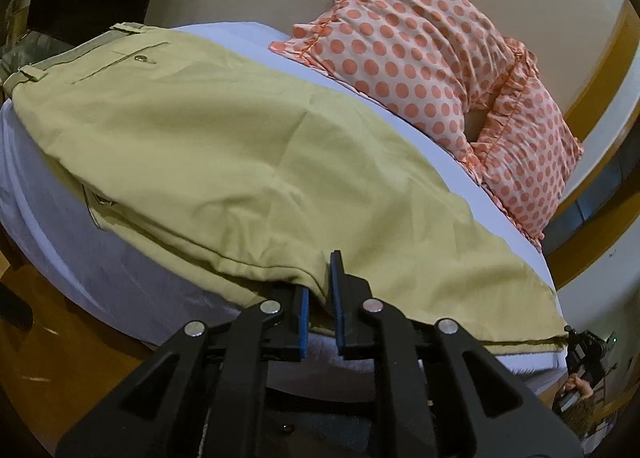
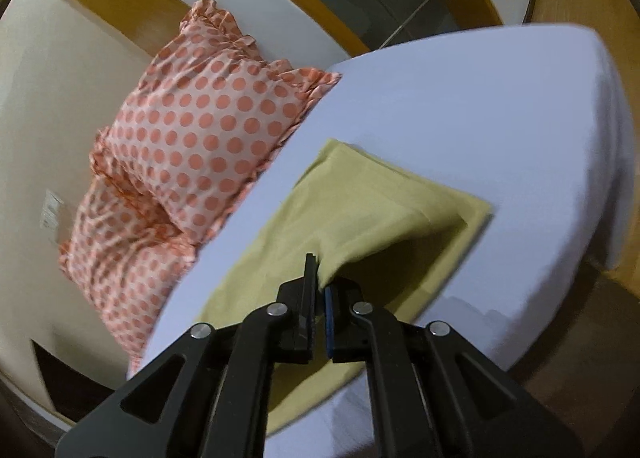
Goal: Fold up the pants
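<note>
Your right tongs point(image 2: 319, 290) are clamped on a fold of the khaki pants point(image 2: 360, 218), lifting that fabric off the layer beneath, so a shadowed gap opens under it. The trouser legs lie flat on the bed point(image 2: 500, 106), whose sheet is pale lavender, with the hem ends pointing toward the bed's far side. Two ruffled pillows point(image 2: 208, 130) with orange polka dots are stacked along the bed's left edge, near the pants but not touching them.

Black linkage arms, silver rivets, blue-padded jaws
</note>
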The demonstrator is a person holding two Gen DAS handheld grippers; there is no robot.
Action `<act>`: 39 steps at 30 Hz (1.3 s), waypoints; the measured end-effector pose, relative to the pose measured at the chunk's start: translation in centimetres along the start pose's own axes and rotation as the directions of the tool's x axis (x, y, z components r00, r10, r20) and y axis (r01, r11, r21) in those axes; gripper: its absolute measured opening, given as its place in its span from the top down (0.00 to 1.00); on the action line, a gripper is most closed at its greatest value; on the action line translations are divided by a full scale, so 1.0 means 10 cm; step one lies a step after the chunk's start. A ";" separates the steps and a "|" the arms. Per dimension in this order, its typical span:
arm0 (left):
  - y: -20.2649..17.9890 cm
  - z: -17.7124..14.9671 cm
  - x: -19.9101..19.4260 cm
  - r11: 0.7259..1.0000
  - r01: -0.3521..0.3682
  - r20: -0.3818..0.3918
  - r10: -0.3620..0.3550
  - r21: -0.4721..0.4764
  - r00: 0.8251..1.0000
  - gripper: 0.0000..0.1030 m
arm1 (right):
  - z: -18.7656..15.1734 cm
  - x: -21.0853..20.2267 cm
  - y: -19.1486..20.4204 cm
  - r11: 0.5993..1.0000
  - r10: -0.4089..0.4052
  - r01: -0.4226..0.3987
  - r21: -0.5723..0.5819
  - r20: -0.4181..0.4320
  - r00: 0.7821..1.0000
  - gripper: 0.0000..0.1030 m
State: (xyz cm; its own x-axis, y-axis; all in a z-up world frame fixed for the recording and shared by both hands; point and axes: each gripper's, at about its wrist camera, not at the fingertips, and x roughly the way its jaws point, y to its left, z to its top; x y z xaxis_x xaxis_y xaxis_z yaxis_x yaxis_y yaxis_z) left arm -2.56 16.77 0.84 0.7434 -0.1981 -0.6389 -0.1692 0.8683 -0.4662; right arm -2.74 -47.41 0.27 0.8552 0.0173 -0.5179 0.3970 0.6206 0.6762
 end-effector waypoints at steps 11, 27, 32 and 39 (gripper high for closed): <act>0.07 -0.24 -0.34 0.997 0.073 0.127 -0.076 0.028 0.989 0.39 | -0.02 -0.22 -0.23 0.992 -0.116 0.112 0.052 0.083 0.990 0.25; 0.37 -0.21 -0.45 0.997 0.047 0.174 -0.036 -0.058 0.984 0.27 | -0.11 0.03 0.16 0.988 0.125 -0.115 -0.102 0.101 0.987 0.96; 0.40 -0.22 -0.48 0.997 0.022 0.187 -0.009 -0.068 0.982 0.25 | -0.33 0.28 1.24 0.887 0.389 -0.386 -0.252 -0.043 0.920 0.96; 0.40 -0.26 -0.52 0.999 -0.001 0.193 0.012 -0.054 0.981 0.23 | -1.90 0.65 2.79 0.578 0.430 -0.708 -0.407 -0.585 0.688 0.96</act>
State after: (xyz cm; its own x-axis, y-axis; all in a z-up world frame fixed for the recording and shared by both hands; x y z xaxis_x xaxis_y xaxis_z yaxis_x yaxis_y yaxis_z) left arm -8.77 20.11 0.70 0.8520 -0.0964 -0.5145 -0.2051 0.8428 -0.4977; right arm 7.60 -15.14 5.80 0.5637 0.7374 -0.3722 -0.5115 0.6654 0.5437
